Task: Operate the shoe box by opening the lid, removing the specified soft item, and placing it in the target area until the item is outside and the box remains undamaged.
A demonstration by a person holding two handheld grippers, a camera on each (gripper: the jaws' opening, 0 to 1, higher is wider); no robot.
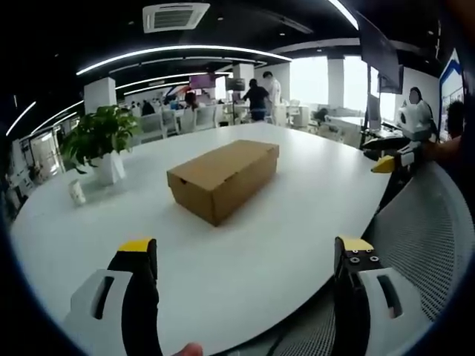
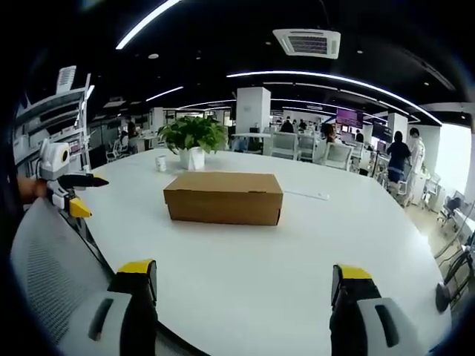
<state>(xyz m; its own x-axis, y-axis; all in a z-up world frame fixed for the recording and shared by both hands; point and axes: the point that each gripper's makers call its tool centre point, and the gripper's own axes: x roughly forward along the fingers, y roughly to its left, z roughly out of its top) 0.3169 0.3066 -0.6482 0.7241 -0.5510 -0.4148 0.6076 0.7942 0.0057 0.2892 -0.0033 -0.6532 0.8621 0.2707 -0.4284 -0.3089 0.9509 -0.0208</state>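
Holding wide apart at lower frame in the left gripper view: left gripper (image 1: pixel 245 256), jaws spread, nothing between them, hovering over near edge of white table (image 1: pixel 245 297). Same posture in the right gripper view: right gripper (image 2: pixel 243 278), jaws spread, empty. Each tool also visible from the other side, left gripper at left edge of the right gripper view, right gripper at right edge of the left gripper view, beside a mesh chair back (image 1: pixel 427 237).

Sitting mid-table, centre frame, well apart from both tools: shoe box (image 1: pixel 223 176), plain cardboard, lid down. Soft item presumably inside; unseen. Potted plant (image 2: pixel 194 137) and small cup (image 2: pixel 161 162) behind box, upper left in the right gripper view.

Risks, judged: pinching lid edge too hard, creasing thin card; lifting one side only, dragging the whole light box across slick tabletop; approaching at speed, shoving it toward plant.
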